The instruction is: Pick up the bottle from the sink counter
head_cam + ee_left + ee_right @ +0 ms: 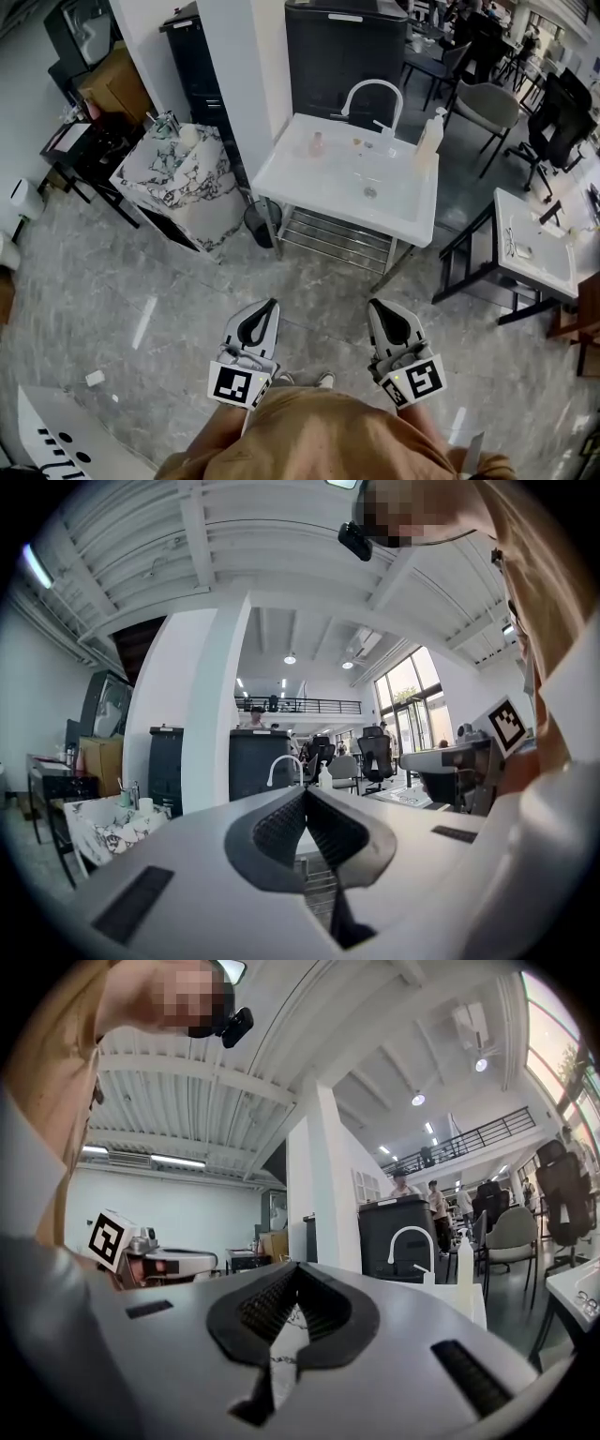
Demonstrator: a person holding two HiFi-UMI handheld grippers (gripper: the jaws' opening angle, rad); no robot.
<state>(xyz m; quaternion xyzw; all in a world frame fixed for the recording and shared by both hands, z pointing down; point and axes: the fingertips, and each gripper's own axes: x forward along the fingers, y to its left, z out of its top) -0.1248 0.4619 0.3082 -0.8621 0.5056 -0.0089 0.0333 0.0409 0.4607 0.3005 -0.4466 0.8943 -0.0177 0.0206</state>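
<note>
A pale pump bottle (428, 141) stands upright at the back right corner of the white sink counter (309, 183), beside the curved white faucet (372, 94). It also shows far off as the bottle (324, 776) in the left gripper view and the bottle (464, 1260) in the right gripper view. A small pink bottle (317, 143) stands near the counter's back left. My left gripper (272, 303) and right gripper (374, 304) hang close to my body, well short of the counter. Both are shut and hold nothing; the left gripper's (306, 790) and the right gripper's (296, 1267) jaws meet at their tips.
A marble-patterned table (164, 183) with small items stands left of the counter, past a white pillar (246, 84). A dark bin (260, 225) sits by the counter's left leg. A white table (553, 267) and chairs (487, 105) are at the right. Grey floor (187, 300) lies between me and the counter.
</note>
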